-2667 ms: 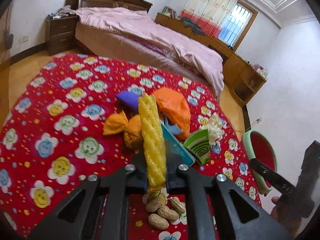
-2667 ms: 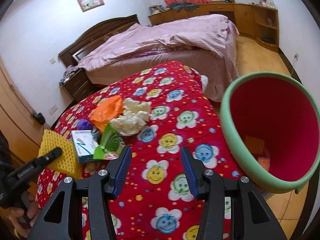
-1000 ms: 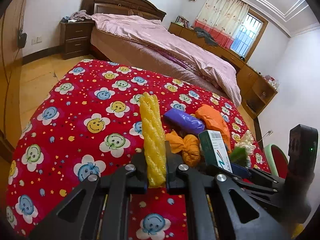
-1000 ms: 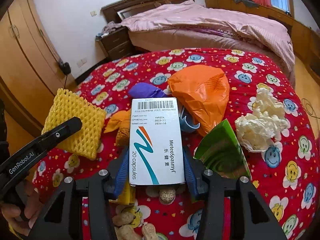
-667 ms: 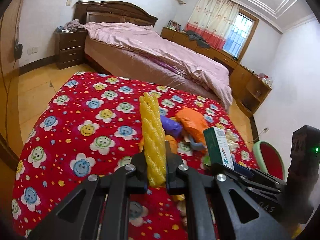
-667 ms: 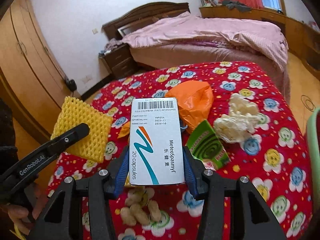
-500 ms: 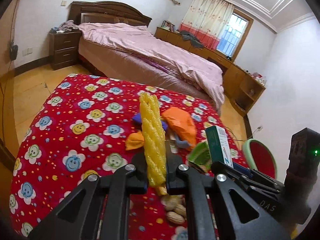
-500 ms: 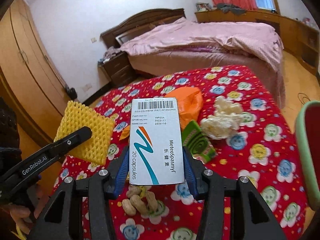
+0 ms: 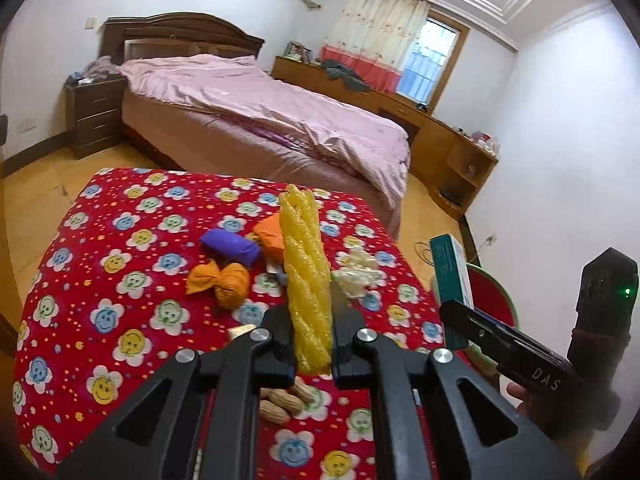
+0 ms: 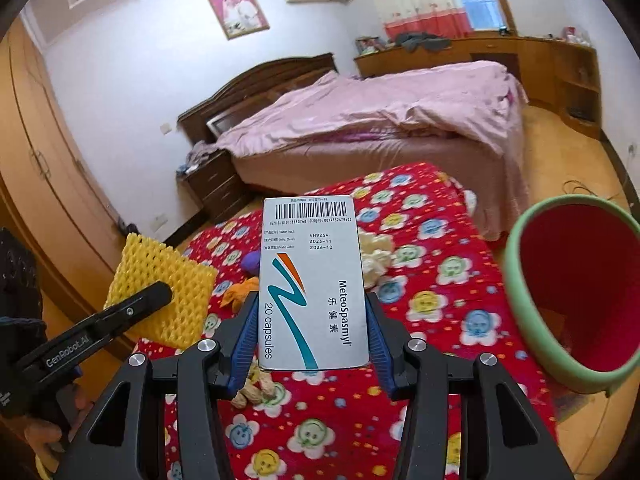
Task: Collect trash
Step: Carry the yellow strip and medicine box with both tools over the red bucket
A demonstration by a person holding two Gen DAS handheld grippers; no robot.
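Right claw (image 10: 312,328) clamps capsule box (image 10: 313,280); green-rimmed bin (image 10: 520,280) right.

Red bin (image 10: 532,308) mouth open, unblocked, just right of quilted table (image 10: 432,320); trash pile (image 9: 236,276) crowds table ctr.

I'm getting soft, even daylight from the curtained window (image 9: 424,60), slightly blown out. Shadows are faint. Heavy fisheye bending, black corners, and mild blur across the red quilt (image 10: 432,280).
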